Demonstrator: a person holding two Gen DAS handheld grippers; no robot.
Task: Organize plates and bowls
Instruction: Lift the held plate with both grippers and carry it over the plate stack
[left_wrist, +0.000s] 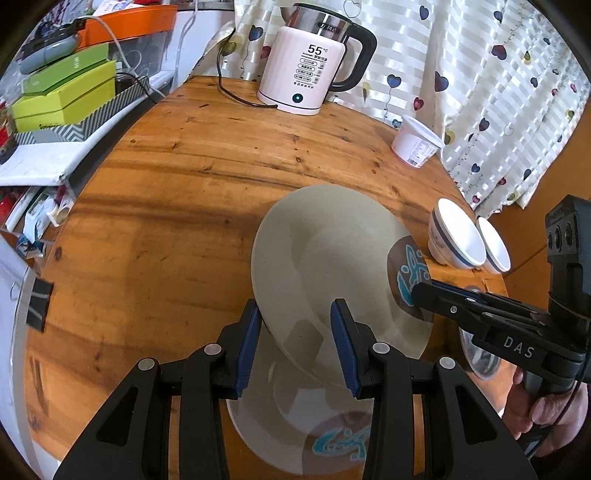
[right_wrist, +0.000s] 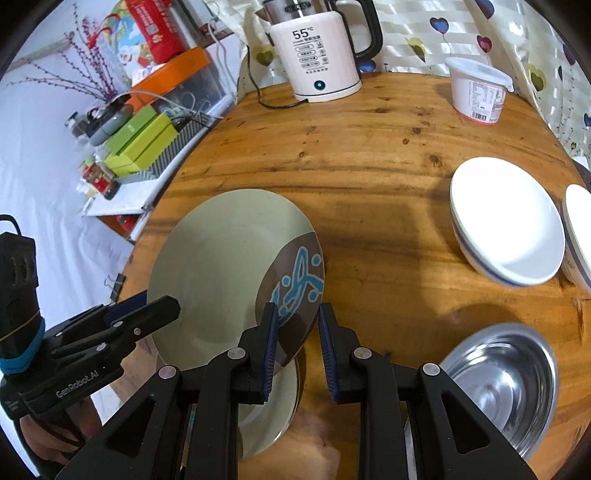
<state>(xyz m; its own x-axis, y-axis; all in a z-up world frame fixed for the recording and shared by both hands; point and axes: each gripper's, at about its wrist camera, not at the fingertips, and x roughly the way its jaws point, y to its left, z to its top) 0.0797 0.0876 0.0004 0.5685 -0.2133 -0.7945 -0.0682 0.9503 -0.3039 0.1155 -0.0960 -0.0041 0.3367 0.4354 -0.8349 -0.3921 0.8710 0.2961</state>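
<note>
The upper plate, pale green with a brown patch and a blue drawing on one side, was held tilted above a second plate of the same pattern that lay flat on the round wooden table near its front edge. The left gripper had its blue pads on either side of the plain rim, one pad against the rim's outer face; the jaws stood fairly narrow, but whether both pads pressed the plate I could not tell. The right gripper straddled the rim at the brown patch in the same way, its grip equally uncertain.

Seen from the left wrist, the right tool's body read "DAS"; from the right wrist, the left tool read "GenRobot.AI".

To the right of the plates stood two white bowls with a blue line under the rim, close beside each other, and nearer the front edge a steel bowl.

At the far edge sat an electric kettle, its display showing "55°C" over small print too fine to read, and a white tub with a barcode label.

A wide stretch of bare wood lay open between the plates and the kettle. Beyond the left edge, green boxes crowded a shelf; a heart-patterned curtain hung behind.
</note>
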